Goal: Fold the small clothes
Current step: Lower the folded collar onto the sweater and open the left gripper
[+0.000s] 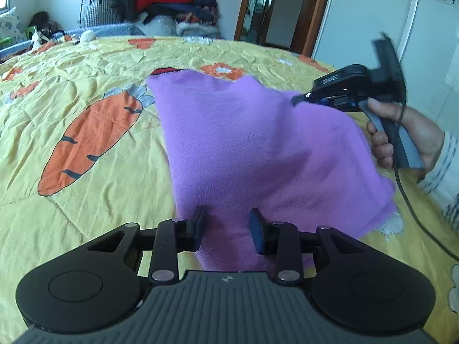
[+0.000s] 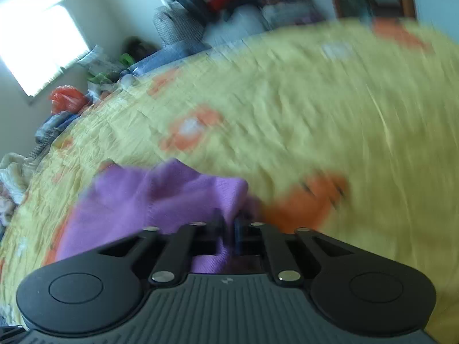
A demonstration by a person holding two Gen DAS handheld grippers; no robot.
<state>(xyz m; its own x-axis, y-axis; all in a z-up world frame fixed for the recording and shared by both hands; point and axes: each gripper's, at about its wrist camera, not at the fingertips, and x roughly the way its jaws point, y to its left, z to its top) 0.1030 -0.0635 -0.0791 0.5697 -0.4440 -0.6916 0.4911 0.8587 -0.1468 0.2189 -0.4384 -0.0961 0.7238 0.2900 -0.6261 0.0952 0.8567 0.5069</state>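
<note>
A small purple knit garment (image 1: pixel 243 143) lies on the yellow quilt (image 1: pixel 86 200), with a red and black trim at its far corner (image 1: pixel 166 71). My left gripper (image 1: pixel 227 223) is open, its fingers straddling the garment's near end just above the cloth. My right gripper (image 1: pixel 298 97) is on the garment's right edge, held by a hand, and lifts that edge. In the right wrist view the right gripper (image 2: pixel 229 223) is shut on a fold of the purple garment (image 2: pixel 160 197). That view is blurred by motion.
The bed's quilt has an orange carrot print (image 1: pixel 89 134) left of the garment. A pile of clothes and a checked bag (image 1: pixel 160 0) stand beyond the bed's far edge. A door (image 1: pixel 275 8) and a white wardrobe (image 1: pixel 373 28) are at the right. A cable (image 1: pixel 416 215) trails from the right gripper.
</note>
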